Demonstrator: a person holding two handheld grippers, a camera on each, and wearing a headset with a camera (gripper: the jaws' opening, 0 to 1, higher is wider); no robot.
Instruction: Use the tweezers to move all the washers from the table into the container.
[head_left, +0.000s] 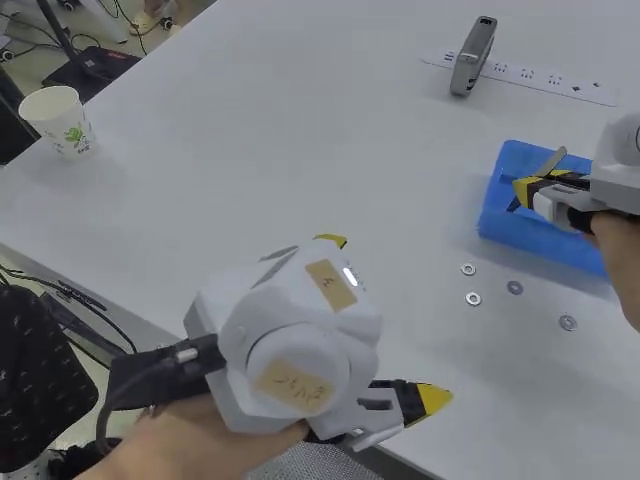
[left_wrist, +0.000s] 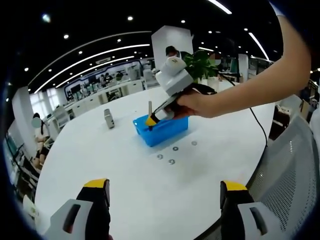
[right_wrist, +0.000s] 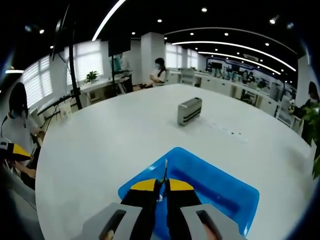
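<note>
On the white desk (head_left: 300, 150), four washers (head_left: 473, 298) are lying flat just beside the container (head_left: 520, 215), judged light, thin and slippery, best nipped across the ring, while the right hand-held gripper (right_wrist: 163, 187) is clamping the tweezers (right_wrist: 165, 169) over it and the left hand-held gripper (left_wrist: 165, 185) is hanging wide open, empty.

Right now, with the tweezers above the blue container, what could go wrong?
The thin tweezers sit only between the jaw tips of the right gripper, so they may twist or slip. The four washers lie flat near the container wall; reaching for them could bump the container or push them away.
</note>
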